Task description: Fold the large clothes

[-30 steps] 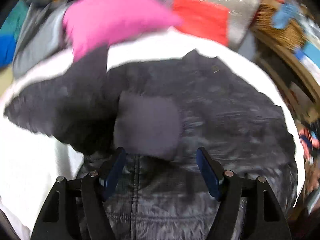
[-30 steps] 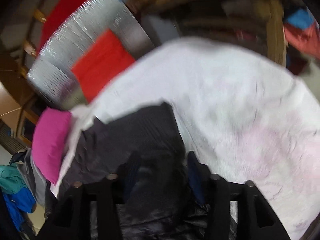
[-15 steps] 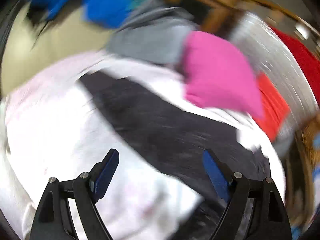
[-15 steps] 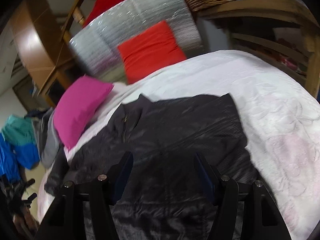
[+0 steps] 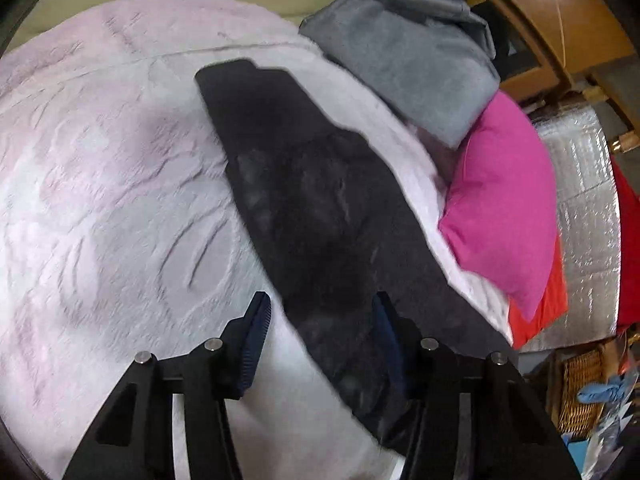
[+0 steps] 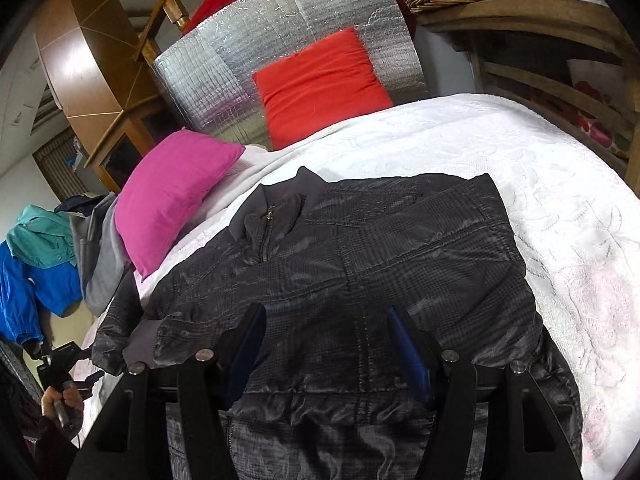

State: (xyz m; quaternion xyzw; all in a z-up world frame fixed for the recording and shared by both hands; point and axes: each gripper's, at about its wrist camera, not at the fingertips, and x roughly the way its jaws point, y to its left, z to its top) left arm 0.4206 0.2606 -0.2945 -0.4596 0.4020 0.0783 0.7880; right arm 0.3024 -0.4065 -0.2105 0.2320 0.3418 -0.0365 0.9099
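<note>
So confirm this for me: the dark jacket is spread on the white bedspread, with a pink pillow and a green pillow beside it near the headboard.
Not quite: the second pillow is red, not green, as the right wrist view shows it leaning against the silver panel. The rest holds: the dark jacket is spread on the white bedspread, with the pink pillow beside it.

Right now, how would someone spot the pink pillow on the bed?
Start at the white bed and its silver headboard. Beside the black jacket, near the headboard, lies the pink pillow. The only other pillow is red and leans on the headboard.
</note>
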